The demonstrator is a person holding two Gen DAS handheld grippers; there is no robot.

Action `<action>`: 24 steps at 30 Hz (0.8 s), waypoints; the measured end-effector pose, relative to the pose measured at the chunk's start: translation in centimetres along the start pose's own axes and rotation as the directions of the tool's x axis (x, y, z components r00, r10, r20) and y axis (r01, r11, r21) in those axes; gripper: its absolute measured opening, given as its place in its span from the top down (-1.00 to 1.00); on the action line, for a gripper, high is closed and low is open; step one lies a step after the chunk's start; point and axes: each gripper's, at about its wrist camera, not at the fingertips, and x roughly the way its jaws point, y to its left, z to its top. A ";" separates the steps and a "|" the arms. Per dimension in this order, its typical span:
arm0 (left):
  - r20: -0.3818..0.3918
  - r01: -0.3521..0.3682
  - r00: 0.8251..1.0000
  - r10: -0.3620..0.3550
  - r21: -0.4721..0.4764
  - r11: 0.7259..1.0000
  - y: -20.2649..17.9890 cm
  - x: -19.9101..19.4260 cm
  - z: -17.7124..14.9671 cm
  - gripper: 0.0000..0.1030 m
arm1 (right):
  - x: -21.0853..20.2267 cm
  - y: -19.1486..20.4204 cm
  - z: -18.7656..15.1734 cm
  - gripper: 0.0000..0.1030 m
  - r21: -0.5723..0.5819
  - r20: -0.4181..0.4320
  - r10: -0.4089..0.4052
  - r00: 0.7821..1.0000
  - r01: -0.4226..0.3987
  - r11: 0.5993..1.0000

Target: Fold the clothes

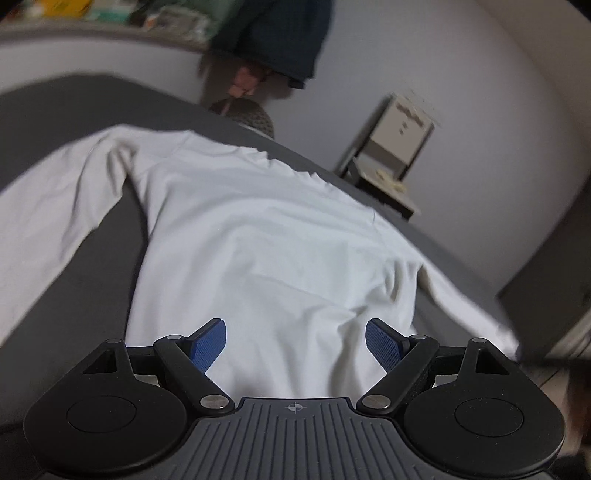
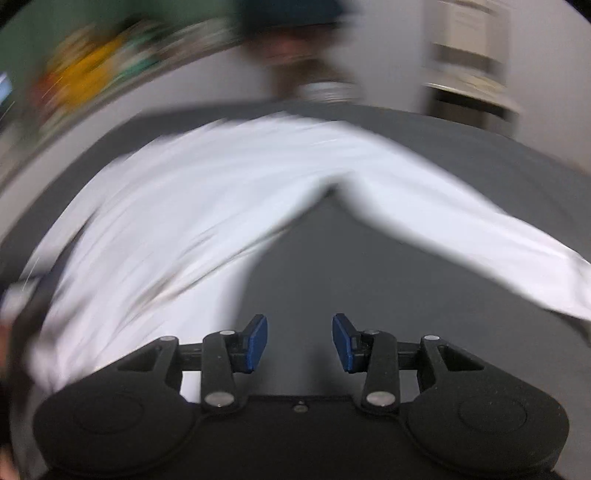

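Observation:
A white long-sleeved shirt lies spread flat on a dark grey table, sleeves out to both sides. My left gripper hovers over the shirt's near hem, open wide, with nothing between its blue pads. In the blurred right wrist view the same shirt fills the left and middle, and one sleeve runs off to the right. My right gripper is open over bare table in the gap between the shirt's body and that sleeve, holding nothing.
A person in dark clothes stands beyond the table's far edge, a hand hanging down. A small stand with a board is on the floor at the right. Cluttered shelves line the back wall.

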 end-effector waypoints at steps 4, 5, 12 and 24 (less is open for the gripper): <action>-0.022 -0.007 1.000 0.005 -0.068 0.998 0.9 0.4 -0.2 -0.64 | 0.8 10.5 -2.5 0.21 -0.298 0.040 -0.074 0.996 0.082 0.951; -0.029 -0.021 0.999 0.019 -0.065 0.998 0.9 0.5 -0.2 -0.64 | 1.2 12.5 -3.0 0.21 -0.362 0.060 -0.106 0.993 0.120 0.924; -0.091 -0.076 0.993 0.071 -0.057 0.995 1.4 1.3 -0.5 -0.64 | 4.7 18.2 -4.4 0.23 -0.619 0.140 -0.277 0.951 0.302 0.725; -0.164 -0.118 0.979 0.117 0.000 0.993 1.6 2.9 -0.4 -0.64 | 5.3 19.3 -5.8 0.19 -0.606 0.216 -0.368 0.904 0.420 0.676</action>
